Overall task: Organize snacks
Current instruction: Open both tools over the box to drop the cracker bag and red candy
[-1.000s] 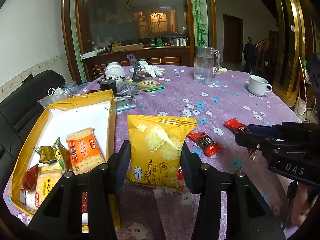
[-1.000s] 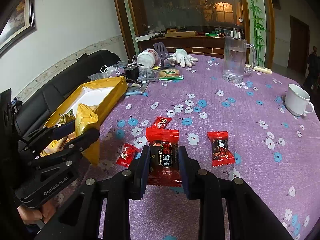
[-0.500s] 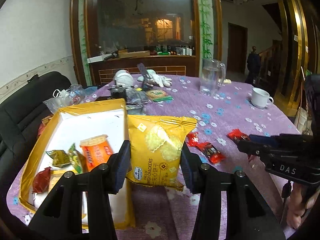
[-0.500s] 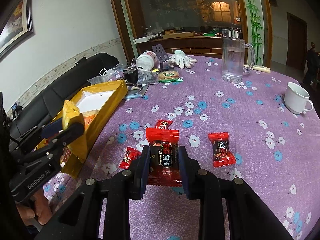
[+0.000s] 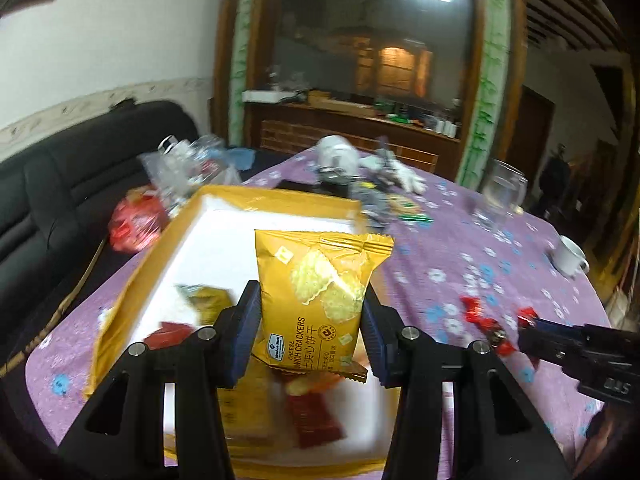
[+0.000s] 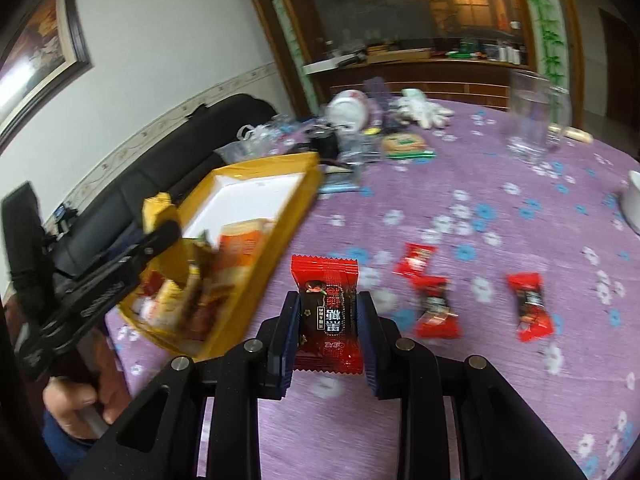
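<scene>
Left gripper jaws clamping cracker pack above yellow box. Right gripper jaws gripping red candy over counter. Advice: lowering pack into bare far end before releasing.

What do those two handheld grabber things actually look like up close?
Both are matte black plastic frames with cut-out openings and silver screws. The left gripper and right gripper each have ribbed dark blue jaws. White lettering marks their sides. A bare hand holds the left one.
</scene>
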`<state>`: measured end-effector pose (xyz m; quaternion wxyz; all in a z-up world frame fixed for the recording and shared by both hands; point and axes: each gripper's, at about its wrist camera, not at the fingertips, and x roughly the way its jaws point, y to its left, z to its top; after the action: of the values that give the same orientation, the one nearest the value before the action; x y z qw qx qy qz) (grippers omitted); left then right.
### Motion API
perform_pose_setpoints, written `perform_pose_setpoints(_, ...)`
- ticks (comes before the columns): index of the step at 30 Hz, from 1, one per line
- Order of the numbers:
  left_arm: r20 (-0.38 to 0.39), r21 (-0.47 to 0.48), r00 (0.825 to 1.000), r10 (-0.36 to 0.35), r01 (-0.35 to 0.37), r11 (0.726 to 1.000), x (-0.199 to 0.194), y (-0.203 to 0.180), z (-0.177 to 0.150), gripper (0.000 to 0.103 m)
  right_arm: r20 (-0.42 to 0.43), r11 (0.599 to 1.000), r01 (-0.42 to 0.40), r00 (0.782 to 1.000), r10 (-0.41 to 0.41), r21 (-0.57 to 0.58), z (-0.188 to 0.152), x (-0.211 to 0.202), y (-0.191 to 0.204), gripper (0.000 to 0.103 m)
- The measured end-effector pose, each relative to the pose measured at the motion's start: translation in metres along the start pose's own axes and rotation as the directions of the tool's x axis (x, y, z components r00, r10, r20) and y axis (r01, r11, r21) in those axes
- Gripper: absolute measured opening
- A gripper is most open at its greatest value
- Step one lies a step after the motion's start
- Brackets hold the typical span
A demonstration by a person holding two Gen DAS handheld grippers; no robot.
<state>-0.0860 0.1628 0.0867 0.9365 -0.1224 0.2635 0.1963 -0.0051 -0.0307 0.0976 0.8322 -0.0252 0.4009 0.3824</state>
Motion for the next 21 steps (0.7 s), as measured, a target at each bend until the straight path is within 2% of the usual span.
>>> perform_pose_setpoints(5, -0.076, -0.084, 0.997, 0.001, -0.007, 0.996, 0.017, 0.037, -0.005, 0.046, -0.022, 0.998, -0.054, 0.998, 0.053, -0.031, 0.013, 0.023, 0.039, 0.028)
perform_pose_setpoints(10, -0.112, -0.127, 0.994, 0.005, -0.019, 0.992, 0.031, 0.052, -0.012, 0.046, -0.057, 0.996, -0.081, 0.995, 0.079, -0.038, 0.023, 0.055, 0.067, 0.028)
perform_pose_setpoints(15, -0.134, -0.143, 0.991, 0.005, -0.025, 0.989, 0.04, 0.055, -0.014, 0.046, -0.094, 0.997, -0.066, 0.994, 0.061, -0.048, 0.034, 0.09, 0.085, 0.028)
perform_pose_setpoints(21, -0.145, -0.153, 0.989, 0.004, -0.027, 0.988, 0.045, 0.061, -0.013, 0.046, -0.143, 0.999, -0.042, 0.989, 0.036, -0.034, 0.048, 0.13, 0.089, 0.028)
